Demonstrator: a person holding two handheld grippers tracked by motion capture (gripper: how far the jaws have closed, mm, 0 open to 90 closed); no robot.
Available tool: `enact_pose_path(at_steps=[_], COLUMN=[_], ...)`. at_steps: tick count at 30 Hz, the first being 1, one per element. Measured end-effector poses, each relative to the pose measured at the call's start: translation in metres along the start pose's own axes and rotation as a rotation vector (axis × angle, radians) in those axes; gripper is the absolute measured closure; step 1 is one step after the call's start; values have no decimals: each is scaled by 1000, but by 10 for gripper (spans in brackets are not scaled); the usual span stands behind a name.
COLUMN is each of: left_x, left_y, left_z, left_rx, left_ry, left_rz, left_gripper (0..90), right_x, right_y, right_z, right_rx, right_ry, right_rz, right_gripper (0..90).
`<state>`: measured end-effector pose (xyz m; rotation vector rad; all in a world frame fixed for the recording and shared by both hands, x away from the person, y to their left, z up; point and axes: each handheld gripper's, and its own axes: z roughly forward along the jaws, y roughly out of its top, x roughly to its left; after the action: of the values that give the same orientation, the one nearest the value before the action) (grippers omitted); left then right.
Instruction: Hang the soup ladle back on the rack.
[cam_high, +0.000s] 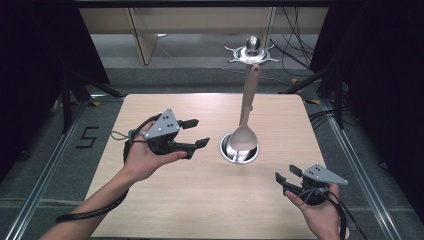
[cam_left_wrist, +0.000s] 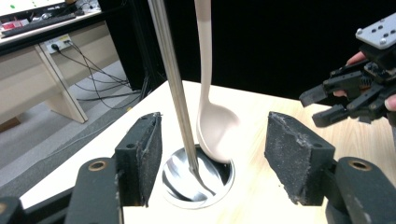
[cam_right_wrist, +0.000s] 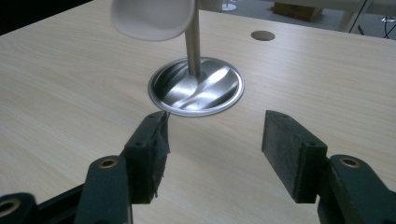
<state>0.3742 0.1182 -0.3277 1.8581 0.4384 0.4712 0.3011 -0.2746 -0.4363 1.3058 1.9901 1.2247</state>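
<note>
We're holding both claws wide, empty: left claw (cam_high: 194, 132), right claw (cam_high: 288, 176). Beige plastic ladle (cam_high: 244, 134) is hanging on steel rack over round metal base (cam_high: 231, 155), mid-worktop (cam_high: 165, 200). Ladle not yet gripped; whole pick remaining.

You are wearing no sleeves, forearms bare. Your left gripper (cam_high: 193, 132) and right gripper (cam_high: 287, 174) are each showing black jaws with worn dark pads, brass-ringed pivot holes, a grey three-cornered plate dotted with holes, and a trailing black cable.
</note>
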Motion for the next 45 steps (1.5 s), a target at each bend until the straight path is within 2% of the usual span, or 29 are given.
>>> enact_pose_path(at_steps=[3, 6, 7, 11, 20, 21, 22, 24, 25, 26, 27, 35, 37, 39, 41, 42, 45], left_x=[1, 2, 1, 2, 10, 11, 13, 13, 15, 16, 16, 21, 18, 18, 19, 20, 25], left_y=[-7, -15, -18, -33, -71, -74, -79, -89, -94, -106, -106, -154, -163, -164, -165, -165, -168], left_z=[-6, -12, -14, -20, -36, -37, -39, -41, -42, -44, -44, -47, -46, -45, -45, -45, -44], left_rx=[10, 25, 20, 29, 55, 65, 69, 67, 71, 84, 84, 114, 138, 146, 154, 158, 164], left_ry=[6, 19, 24, 36, 90, 98, 101, 112, 119, 135, 135, 191, 187, 188, 191, 190, 196], left_rz=[17, 18, 4, -15, -72, -74, -81, -105, -102, -109, -109, -144, -171, -174, -152, -163, -161], left_gripper=[362, 362, 363, 363, 363, 364, 364, 364, 364, 365, 365, 366, 367, 367, 367, 367, 367], right_x=[0, -1, 0, 0, 0, -1, -1, -1, -1, -2, -4, -4, -4, -5, -5, -3, -6], right_y=[0, -1, 0, 0, 0, 0, 0, 0, 0, 0, 0, 0, 0, 0, -1, -1, -1], right_z=[0, 3, 1, 0, 1, 2, 0, 2, 2, 2, 3, 3, 3, 3, 2, 2, 2], right_rx=[-1, -27, -7, 0, -10, -14, -1, -12, -12, -10, -17, -14, -15, -14, -16, -7, -12], right_ry=[0, 6, -4, -2, -3, -5, -2, 2, 2, -4, 2, 1, 3, 5, 2, -2, 1], right_rz=[0, -5, 1, -2, -1, -13, -5, -9, -9, -16, -42, -38, -38, -37, -36, -9, -41], right_gripper=[416, 416, 416, 415, 415, 415, 415, 415, 415, 415, 415, 415, 415, 415, 415, 415, 415])
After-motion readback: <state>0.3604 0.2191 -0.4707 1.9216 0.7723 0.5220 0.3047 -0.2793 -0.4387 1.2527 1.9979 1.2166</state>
